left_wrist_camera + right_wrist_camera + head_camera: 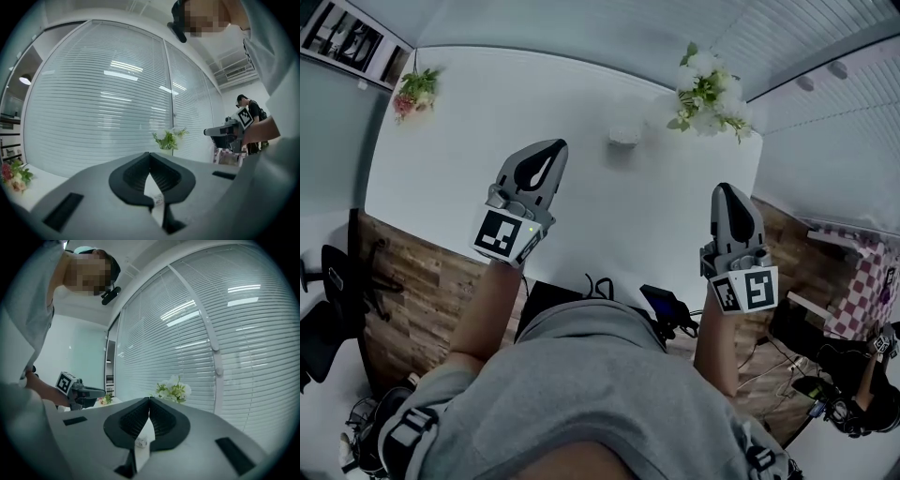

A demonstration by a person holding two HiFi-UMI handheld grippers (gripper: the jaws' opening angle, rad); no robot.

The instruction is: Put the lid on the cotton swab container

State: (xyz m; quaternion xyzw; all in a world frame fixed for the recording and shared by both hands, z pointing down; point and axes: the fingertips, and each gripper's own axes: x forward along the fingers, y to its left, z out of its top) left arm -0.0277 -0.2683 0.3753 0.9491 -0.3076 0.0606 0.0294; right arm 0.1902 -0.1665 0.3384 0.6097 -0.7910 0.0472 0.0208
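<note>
Plainly, both pairs of tongs are closed with nothing between them. The left tongs (549, 148) and right tongs (727, 190) are held above the white worktop (487, 122), apart from each other and pointing away from the person. The cotton swab container (624, 136), small, white and blurred, sits on the worktop ahead of the tongs, nearer the far edge and touching neither. I cannot make out its lid. White flowers (708, 89) stand at the far right and a pink bunch (416, 90) at the far left.
</note>
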